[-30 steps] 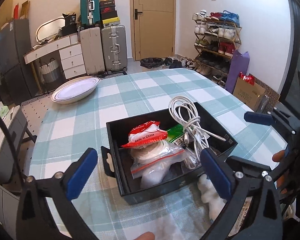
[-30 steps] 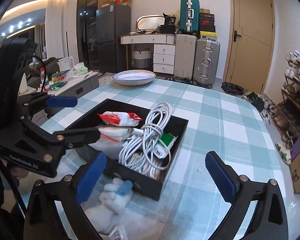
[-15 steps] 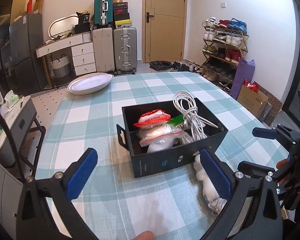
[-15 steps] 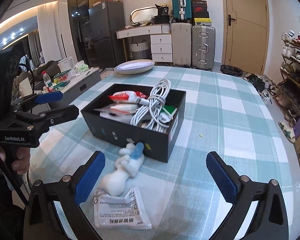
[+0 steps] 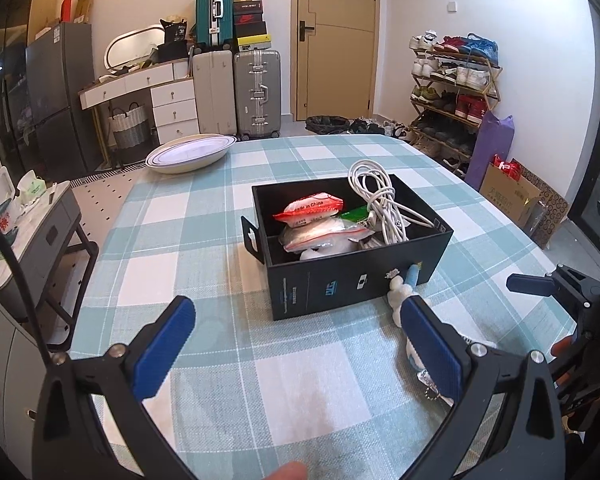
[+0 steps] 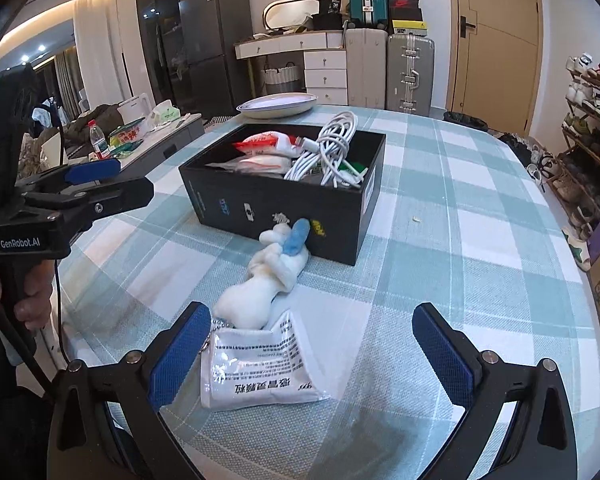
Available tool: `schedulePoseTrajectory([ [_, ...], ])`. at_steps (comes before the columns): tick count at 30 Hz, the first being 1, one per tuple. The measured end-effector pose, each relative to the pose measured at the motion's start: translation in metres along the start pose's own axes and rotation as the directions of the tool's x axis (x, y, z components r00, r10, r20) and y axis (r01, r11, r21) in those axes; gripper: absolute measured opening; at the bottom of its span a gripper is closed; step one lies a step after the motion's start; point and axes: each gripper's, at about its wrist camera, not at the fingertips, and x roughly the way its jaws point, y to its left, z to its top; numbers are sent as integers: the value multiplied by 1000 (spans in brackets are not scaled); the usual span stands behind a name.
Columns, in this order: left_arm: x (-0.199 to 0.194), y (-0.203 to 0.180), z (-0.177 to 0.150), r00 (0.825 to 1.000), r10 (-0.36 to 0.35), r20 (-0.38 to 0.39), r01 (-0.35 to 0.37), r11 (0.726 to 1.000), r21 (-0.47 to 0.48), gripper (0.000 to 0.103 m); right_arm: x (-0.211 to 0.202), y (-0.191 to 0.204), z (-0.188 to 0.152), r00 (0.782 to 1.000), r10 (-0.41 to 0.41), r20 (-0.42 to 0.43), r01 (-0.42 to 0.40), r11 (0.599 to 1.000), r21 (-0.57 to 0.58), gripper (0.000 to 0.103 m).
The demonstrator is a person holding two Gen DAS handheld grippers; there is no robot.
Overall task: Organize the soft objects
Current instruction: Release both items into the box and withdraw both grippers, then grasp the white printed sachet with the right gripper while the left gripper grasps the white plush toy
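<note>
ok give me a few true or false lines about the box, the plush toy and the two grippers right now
1. The white plush toy lies on the table outside the black box. True.
2. The right gripper is shut on the plush toy. False: its jaws are wide open and hold nothing.
3. A coiled white cable sits inside the box. True.
4. The white printed packet is in the box. False: it lies on the checked tablecloth, next to the plush toy.
5. The left gripper is open and empty. True.
6. The white plate is stacked on the box. False: it rests on the table beyond the box.
</note>
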Motion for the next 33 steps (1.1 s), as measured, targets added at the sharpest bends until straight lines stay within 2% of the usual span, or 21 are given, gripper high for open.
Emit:
schedulePoseTrajectory([
  [7, 2, 0, -13, 1000, 18, 7, -18, 1000, -12, 103, 5, 15, -8, 999, 13, -34, -15, 999, -50, 102],
  [20, 20, 0, -32, 1000, 7, -30, -8, 1000, -13, 103, 24, 23, -20, 992, 55, -114, -61, 997, -51, 102],
  [28, 24, 0, -35, 999, -1, -48, 0, 1000, -10, 103, 32, 33, -25, 986, 25, -164, -45, 991, -122, 99],
  [33, 25, -1, -36, 999, -1, -52, 1, 1000, -4, 103, 33, 32, -25, 985, 34, -170, -56, 990, -129, 98],
])
